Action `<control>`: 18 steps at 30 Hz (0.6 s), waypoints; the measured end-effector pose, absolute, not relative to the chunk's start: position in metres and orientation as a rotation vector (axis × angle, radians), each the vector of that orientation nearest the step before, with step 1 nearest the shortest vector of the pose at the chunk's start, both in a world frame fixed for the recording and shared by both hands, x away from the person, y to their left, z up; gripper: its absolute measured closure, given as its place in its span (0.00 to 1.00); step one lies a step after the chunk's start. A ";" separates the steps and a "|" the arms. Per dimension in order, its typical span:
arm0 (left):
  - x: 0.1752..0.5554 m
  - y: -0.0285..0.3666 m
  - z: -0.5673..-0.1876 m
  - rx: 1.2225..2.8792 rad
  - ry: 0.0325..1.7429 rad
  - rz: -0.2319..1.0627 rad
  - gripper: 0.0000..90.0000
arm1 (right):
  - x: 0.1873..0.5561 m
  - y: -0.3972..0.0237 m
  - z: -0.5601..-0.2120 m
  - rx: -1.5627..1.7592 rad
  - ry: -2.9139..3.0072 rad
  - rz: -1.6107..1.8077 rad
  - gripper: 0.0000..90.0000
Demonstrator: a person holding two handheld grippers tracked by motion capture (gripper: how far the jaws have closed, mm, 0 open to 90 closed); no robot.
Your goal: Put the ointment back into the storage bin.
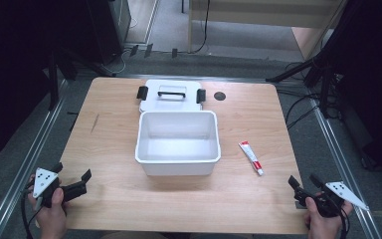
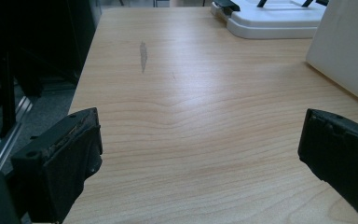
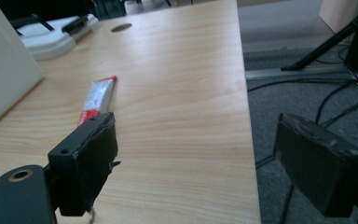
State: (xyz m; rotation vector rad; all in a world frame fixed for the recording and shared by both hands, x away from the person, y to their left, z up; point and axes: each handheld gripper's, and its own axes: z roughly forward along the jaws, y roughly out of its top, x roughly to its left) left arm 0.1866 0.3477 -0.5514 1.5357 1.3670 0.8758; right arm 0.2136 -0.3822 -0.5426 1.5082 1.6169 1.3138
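Wooden table (image 1: 129, 199) carries a white open bin (image 1: 177, 142) near its middle in the high view, with the bin's white lid (image 1: 171, 93) lying flat just behind it, black clips at either end. A red-and-white tube (image 1: 250, 157) lies to the right of the bin, apart from it. The left gripper (image 1: 74, 178) sits at the table's near left corner in a hand (image 1: 49, 211), jaws spread and empty; the right gripper (image 1: 303, 180) is held at the near right corner, jaws also apart with nothing between them.

From the left gripper view, both black jaws stand wide over bare wood — a grey smudge (image 2: 143, 56) marks the table ahead, the lid (image 2: 275, 21) lies at upper right, and the bin's wall (image 2: 345, 51) rises at the right edge.

From the right gripper view, the jaws gape over the table's edge; the tube (image 3: 98, 98) lies just beyond the left jaw, the bin (image 3: 4, 70) at far left, grey floor (image 3: 298, 56) with cables to the right.
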 end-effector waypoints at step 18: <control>0.185 0.348 -0.552 1.529 1.360 0.873 0.00 | 0.245 -0.343 -0.520 1.502 2.028 1.027 0.26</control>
